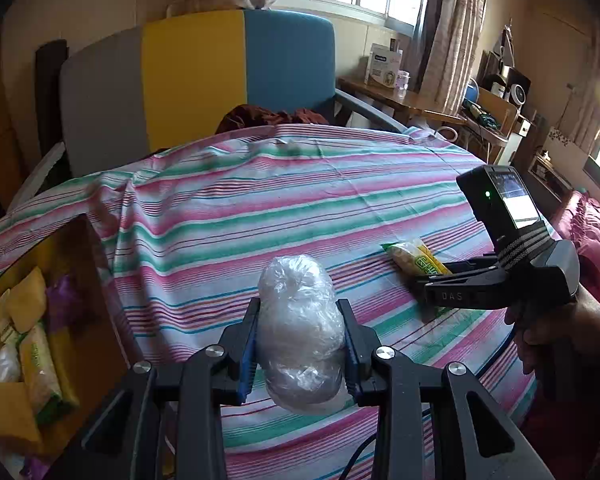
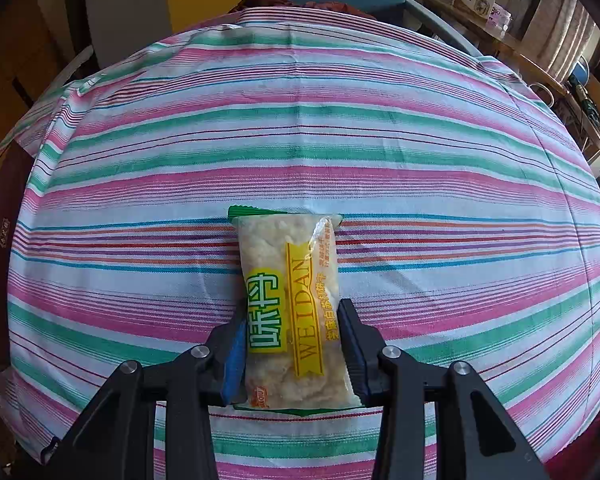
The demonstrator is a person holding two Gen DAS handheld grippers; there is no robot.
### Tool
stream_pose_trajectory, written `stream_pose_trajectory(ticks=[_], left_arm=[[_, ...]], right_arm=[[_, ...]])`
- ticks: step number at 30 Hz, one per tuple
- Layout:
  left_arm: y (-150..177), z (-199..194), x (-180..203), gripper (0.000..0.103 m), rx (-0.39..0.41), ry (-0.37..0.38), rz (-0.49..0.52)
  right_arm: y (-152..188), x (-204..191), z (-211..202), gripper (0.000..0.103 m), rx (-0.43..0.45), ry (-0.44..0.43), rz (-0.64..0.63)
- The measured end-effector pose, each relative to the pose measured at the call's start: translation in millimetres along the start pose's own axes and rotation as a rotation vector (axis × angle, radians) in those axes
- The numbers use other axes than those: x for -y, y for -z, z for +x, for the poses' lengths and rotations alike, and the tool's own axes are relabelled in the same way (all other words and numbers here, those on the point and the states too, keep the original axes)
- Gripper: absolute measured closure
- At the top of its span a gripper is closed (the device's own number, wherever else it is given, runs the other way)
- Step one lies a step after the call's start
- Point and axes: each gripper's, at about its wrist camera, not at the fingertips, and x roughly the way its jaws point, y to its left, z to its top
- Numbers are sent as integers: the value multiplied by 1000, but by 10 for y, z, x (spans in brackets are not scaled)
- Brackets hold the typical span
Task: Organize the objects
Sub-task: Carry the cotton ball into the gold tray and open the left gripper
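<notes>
My left gripper (image 1: 300, 320) clamping a clear plastic-wrapped bundle (image 1: 300, 332) above the striped cloth (image 1: 260, 200), my right gripper (image 2: 292, 328) squeezing a yellow-green snack packet (image 2: 290, 304) lying on the cloth, open box of packets (image 1: 32, 340) at near left

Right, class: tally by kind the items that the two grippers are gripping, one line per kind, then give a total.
Clear plastic-wrapped bundle: 1
Green-and-yellow snack packet: 1
Total: 2
</notes>
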Motion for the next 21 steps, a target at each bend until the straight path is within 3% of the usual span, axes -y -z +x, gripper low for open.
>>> stream_pose_trajectory(ticks=[12, 21], left_arm=[[88, -545, -531, 68, 76, -106, -85], [286, -668, -957, 68, 68, -169, -165]], right_arm=[[139, -137, -17, 60, 20, 26, -16], [201, -260, -60, 61, 34, 64, -50]])
